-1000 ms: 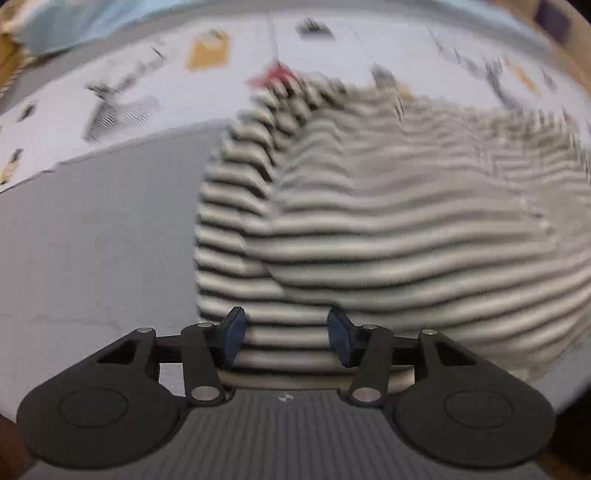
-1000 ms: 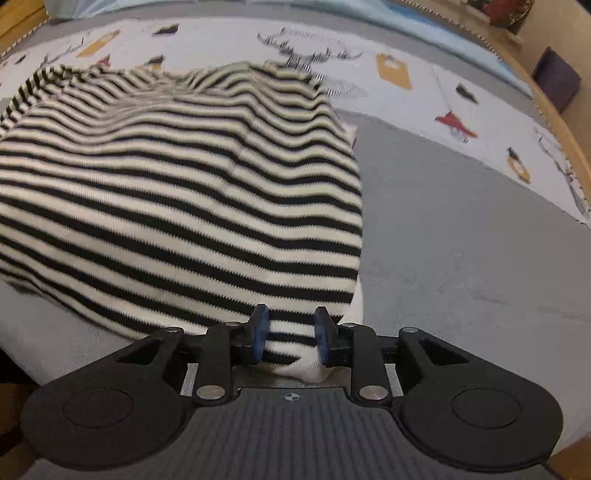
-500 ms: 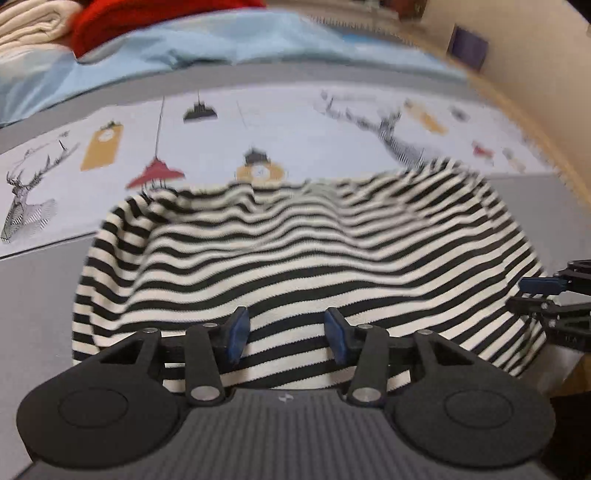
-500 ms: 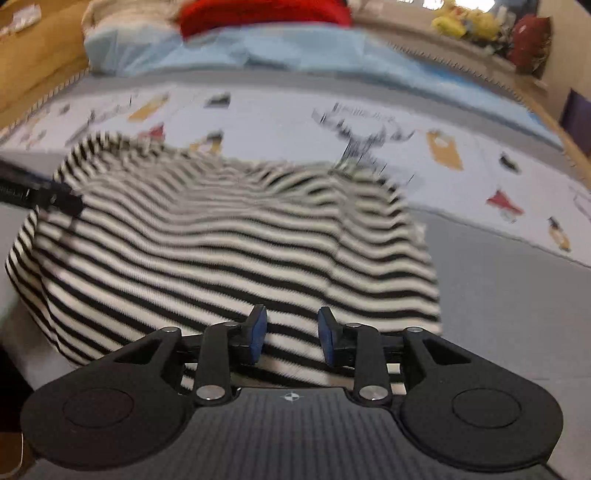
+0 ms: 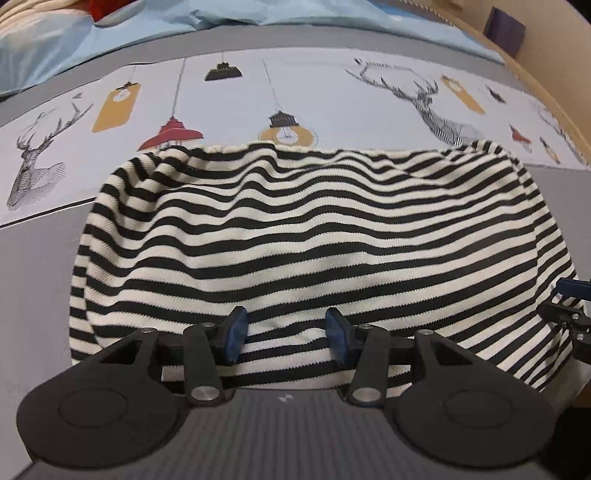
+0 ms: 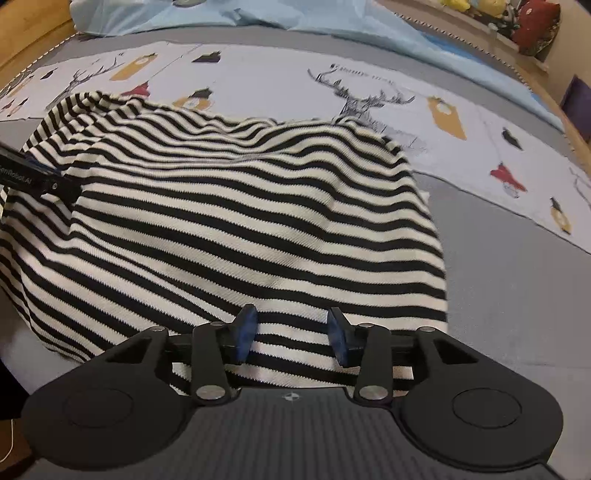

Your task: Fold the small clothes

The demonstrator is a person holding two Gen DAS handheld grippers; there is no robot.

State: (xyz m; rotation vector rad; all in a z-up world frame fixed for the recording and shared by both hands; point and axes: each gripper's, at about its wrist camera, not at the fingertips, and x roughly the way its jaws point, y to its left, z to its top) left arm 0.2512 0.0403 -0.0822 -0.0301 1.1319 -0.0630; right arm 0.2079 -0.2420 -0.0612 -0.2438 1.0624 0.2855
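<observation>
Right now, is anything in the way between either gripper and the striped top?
Nothing visible. The striped top lies directly under the left gripper and the right gripper, whose jaws are opening over its near edge.

The right gripper (image 6: 291, 334) is opening, its jaws spreading off the hem of the striped top (image 6: 236, 229) they pinched a second ago; the garment is now lying flatter on the bed.

garment (image 5: 306, 236) lies on bedspread (image 5: 332, 96) (pillows (image 6: 258, 14) behind it).
</observation>
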